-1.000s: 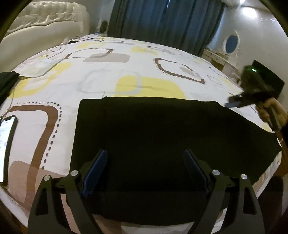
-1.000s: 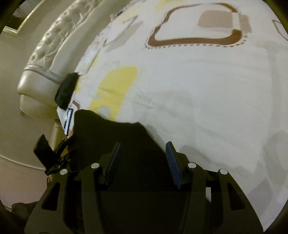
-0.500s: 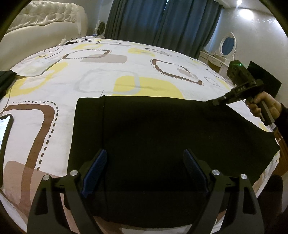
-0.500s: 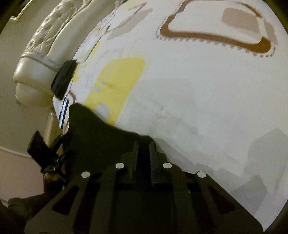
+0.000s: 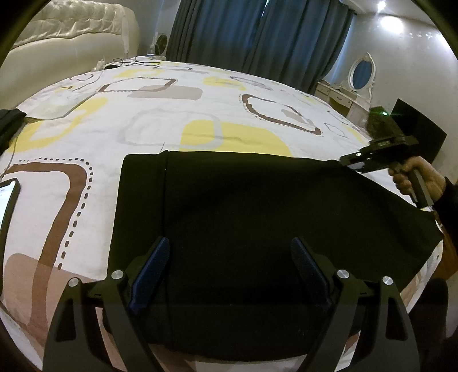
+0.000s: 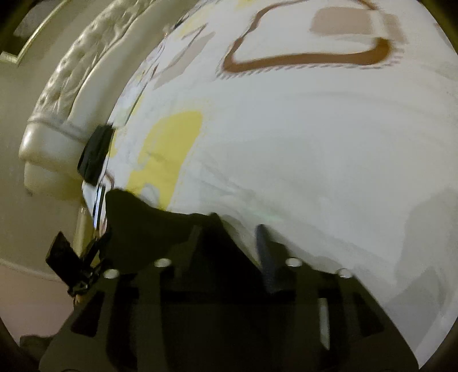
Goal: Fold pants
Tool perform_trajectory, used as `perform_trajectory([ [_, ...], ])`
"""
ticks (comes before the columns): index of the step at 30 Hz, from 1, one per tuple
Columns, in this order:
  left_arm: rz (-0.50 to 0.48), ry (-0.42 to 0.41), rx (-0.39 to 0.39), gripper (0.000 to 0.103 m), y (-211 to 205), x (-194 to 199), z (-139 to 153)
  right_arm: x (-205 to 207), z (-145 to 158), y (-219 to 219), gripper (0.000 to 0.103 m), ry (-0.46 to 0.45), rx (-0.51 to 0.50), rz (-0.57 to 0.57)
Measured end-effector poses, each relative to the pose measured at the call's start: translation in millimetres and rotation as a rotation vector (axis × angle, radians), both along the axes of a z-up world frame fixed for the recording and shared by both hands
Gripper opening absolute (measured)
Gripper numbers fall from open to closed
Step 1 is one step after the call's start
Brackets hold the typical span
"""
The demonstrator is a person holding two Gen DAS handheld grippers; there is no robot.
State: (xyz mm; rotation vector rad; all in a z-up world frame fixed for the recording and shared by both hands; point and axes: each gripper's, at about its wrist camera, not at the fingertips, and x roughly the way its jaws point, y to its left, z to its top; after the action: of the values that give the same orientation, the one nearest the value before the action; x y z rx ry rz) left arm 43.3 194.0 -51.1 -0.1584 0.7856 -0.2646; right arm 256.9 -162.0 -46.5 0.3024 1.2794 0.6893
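Opening now: right gripper (image 6: 229, 243) jaws parting over pants (image 5: 257, 214) far corner, cloth btwn them, not pinched. Left gripper (image 5: 229, 271) wide open, empty, above near hem. Pants flat on bed (image 5: 143, 114). Regrip both corners square b4 folding, keep edge taut.

A bedroom in dim light. A wide bed (image 5: 160, 114) wears a white cover printed with yellow, brown and grey shapes. Behind it stand a cream tufted headboard (image 5: 71, 25) and dark blue curtains (image 5: 257, 37) (fully drawn). A white dressing table (image 5: 343, 100) with an oval mirror (image 5: 363, 71) stands against the pale wall.
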Motion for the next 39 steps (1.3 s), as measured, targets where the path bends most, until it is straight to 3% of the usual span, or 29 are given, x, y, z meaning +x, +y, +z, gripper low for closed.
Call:
perform_trajectory([
  [5,0.006,0.010,-0.008,0.085,2,-1,0,-53,16,-32,0.049,-0.099,-0.015,-0.065],
  [9,0.015,0.012,-0.014,0.086,1,-2,3,-106,28,-90,0.049,-0.140,0.063,-0.197],
  [14,0.029,0.014,-0.034,0.085,-1,-3,10,-185,44,-204,0.049,-0.210,0.109,-0.508],
  [21,0.021,0.019,-0.043,0.085,-11,0,13,-327,48,-384,0.050,-0.272,0.125,-1.102],
  [25,0.005,0.024,-0.043,0.085,-23,4,14,-385,34,-434,0.050,-0.253,0.128,-1.332],
  [30,-0.016,0.011,-0.038,0.085,-37,6,19,-408,6,-458,0.050,-0.203,0.180,-1.419],
  [39,-0.032,0.030,-0.020,0.085,-48,7,18,-396,-22,-462,0.050,-0.176,0.247,-1.432],
])
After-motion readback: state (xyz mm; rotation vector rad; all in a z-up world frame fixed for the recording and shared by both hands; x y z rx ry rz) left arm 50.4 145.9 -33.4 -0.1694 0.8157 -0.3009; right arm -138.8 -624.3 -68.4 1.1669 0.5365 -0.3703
